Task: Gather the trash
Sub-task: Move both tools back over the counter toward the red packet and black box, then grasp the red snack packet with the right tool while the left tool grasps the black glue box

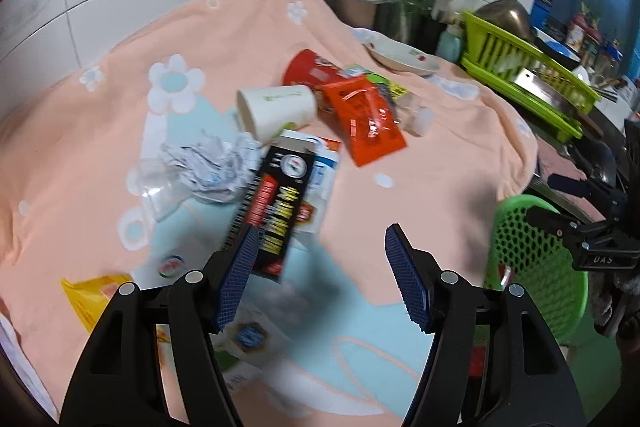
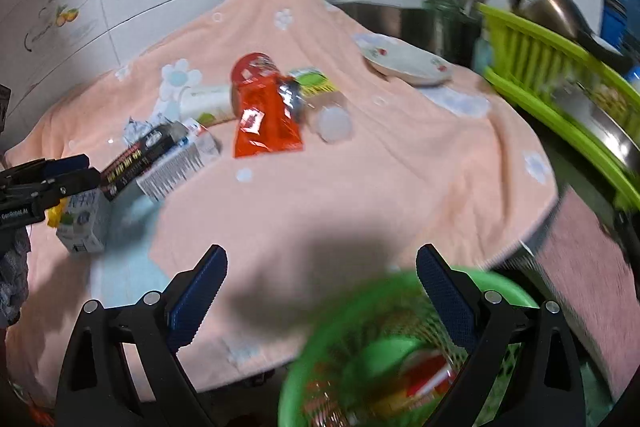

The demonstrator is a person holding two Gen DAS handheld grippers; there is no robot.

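Where the trash is lying: on a peach flowered towel [image 1: 420, 195] that is covering the bench, ahead of both claws.
Black box: a long black box [image 1: 272, 203] with red and yellow lettering is leaning across a white carton [image 1: 326, 167], just ahead of the left claw [image 1: 323, 231]; its near end is sitting right beside that claw's left pad [image 1: 238, 267], and whether they are touching I cannot tell.
Paper: a crumpled grey-white paper ball [image 1: 212, 167] is lying ahead and left of the left claw, with a clear plastic cup [image 1: 160, 191] tipped over against it.
Farther pile: a white paper cup [image 1: 276, 111] is lying on its side beyond the box, beside a red tub [image 1: 306, 67] and a glossy orange-red pouch [image 1: 364, 123].
Near edge: a yellow wrapper [image 1: 92, 295] is showing left of the left claw, and a second carton [image 1: 248, 335] is lying under it.
Left claw: its jaws are standing well apart and gripping nothing.
Right claw: the right claw [image 2: 322, 251] is gaping wide and empty, hanging over the towel's edge and a green mesh basket [image 2: 500, 287].
Basket: blurred red and yellow scraps are lying inside.
Counts: two claws, two cartons, one black box, one paper cup, one pouch, one red tub, one basket.
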